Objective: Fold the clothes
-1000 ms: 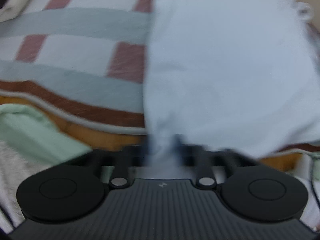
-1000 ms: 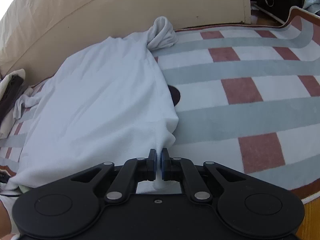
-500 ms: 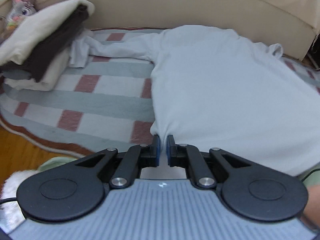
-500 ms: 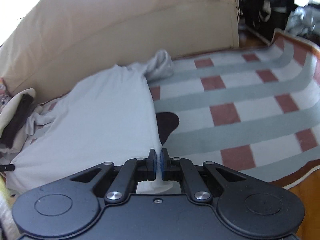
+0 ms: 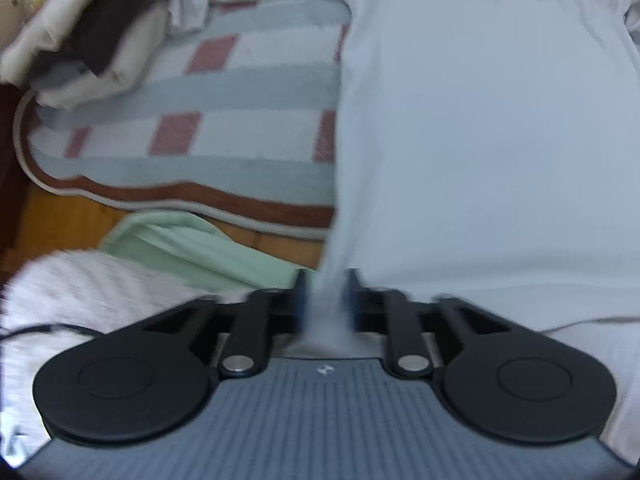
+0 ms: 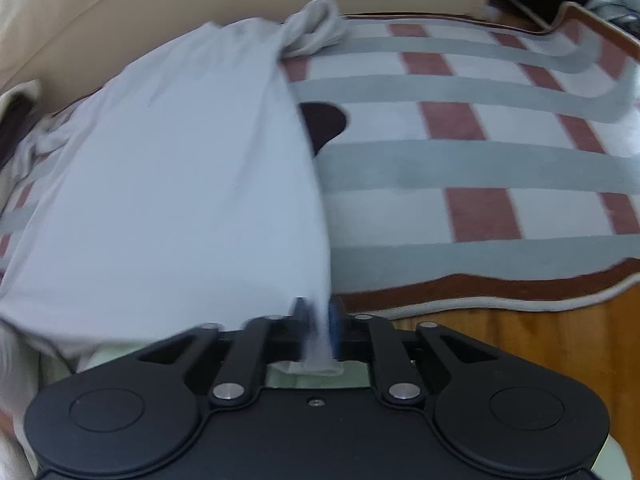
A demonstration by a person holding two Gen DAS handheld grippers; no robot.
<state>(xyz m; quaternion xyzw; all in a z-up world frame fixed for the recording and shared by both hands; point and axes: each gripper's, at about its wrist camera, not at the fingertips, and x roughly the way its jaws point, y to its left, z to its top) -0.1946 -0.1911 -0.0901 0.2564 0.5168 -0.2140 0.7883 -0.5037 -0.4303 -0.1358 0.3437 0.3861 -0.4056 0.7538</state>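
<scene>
1. Pale blue shirt (image 5: 480,140) first, since it is what both claws hold; the left claw (image 5: 325,300) has its two fingers drawn in on a bunched bit of the shirt's near left corner, cloth filling the gap between them; the view is blurred, yet the fabric plainly runs down into the pinch.
2. The right claw (image 6: 318,330) is pressed together on the opposite near corner, a short tab of hem sticking out behind its fingers; two corner grips of this kind let the near edge be kept taut and carried as one line, which I judge to be the reason for holding it so.
3. Outward from the claws, the shirt's body lies spread on the checked rug (image 6: 480,168), its near edge lifted off the rug toward the cameras; the far end reaches the base of the beige sofa (image 6: 200,4), where a sleeve (image 6: 316,26) sits twisted in a knot-like lump.
4. To the left, a stack of clothes (image 5: 84,36) rests on the rug's corner, well apart from the shirt; probably kept aside so the working area stays free.
5. Below the left claw lie a green cloth (image 5: 192,244) and something white and fluffy (image 5: 92,288), on the wooden floor (image 6: 540,340).
</scene>
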